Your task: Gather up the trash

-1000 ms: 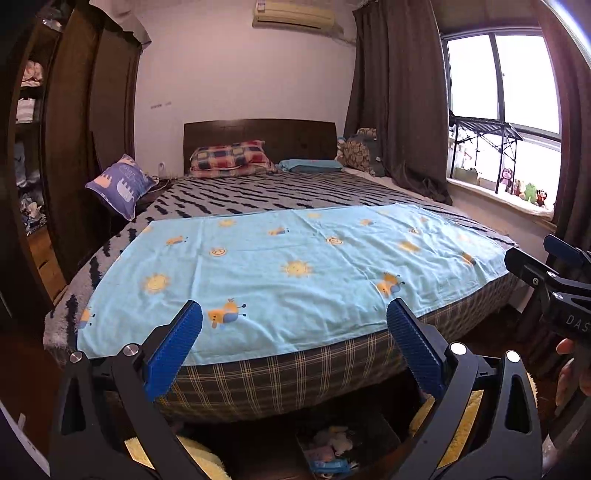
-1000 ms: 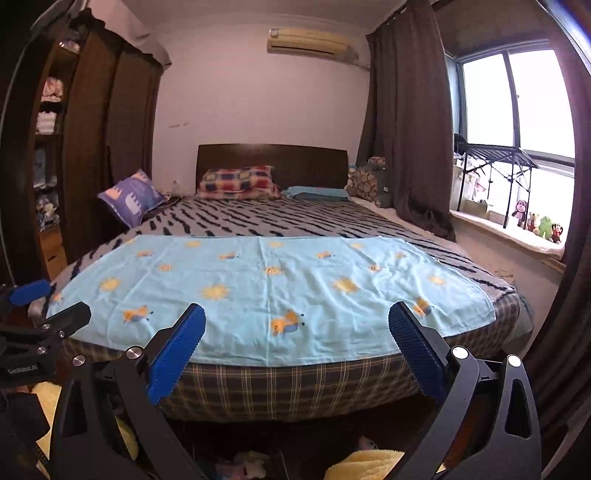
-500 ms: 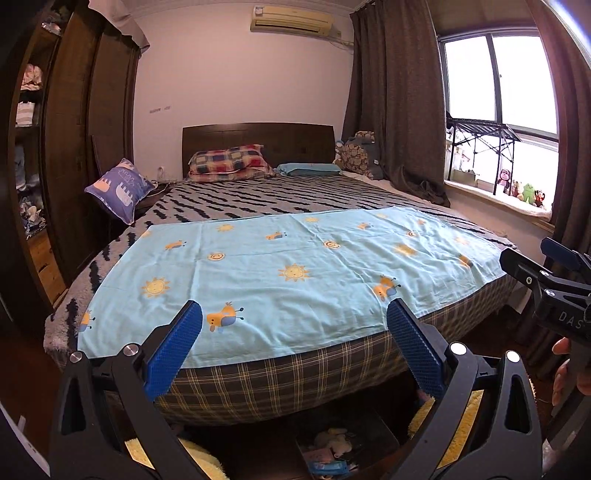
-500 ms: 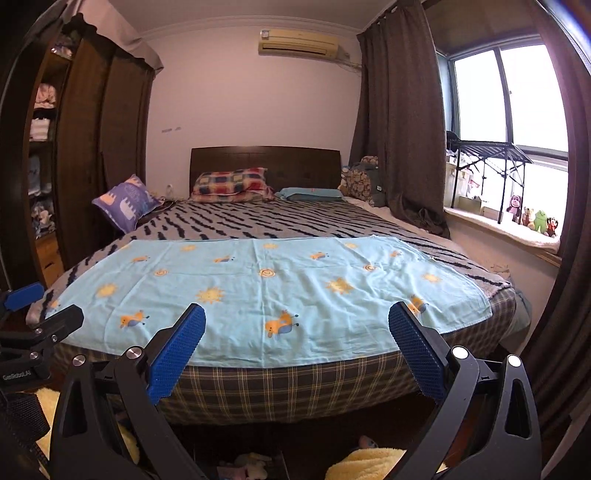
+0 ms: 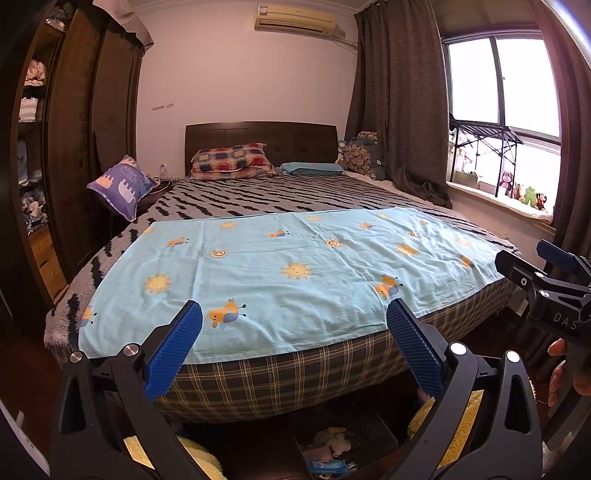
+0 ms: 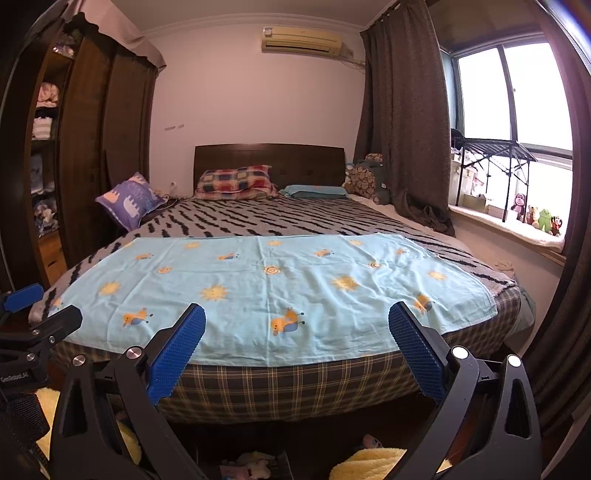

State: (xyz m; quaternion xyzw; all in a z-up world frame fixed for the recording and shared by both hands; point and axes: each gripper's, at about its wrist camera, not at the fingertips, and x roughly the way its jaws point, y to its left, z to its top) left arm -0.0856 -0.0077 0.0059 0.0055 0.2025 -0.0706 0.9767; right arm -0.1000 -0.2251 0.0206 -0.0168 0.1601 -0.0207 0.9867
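One bed (image 5: 295,384) is seen, covered by one light-blue sheet (image 5: 288,273); three pillows lie at 12 o'clock. Two grippers are held before it: left gripper (image 5: 293,332) and right gripper (image 6: 295,334), each with jaws spread wide, nothing gripped. Trash cannot be identified; small clutter (image 5: 328,448) is glimpsed under the bed at 6 o'clock.

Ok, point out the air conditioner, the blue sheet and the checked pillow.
air conditioner (image 5: 294,19), left wrist view, middle of its front panel
blue sheet (image 5: 280,273), left wrist view, centre of the cloth
checked pillow (image 6: 236,181), right wrist view, middle
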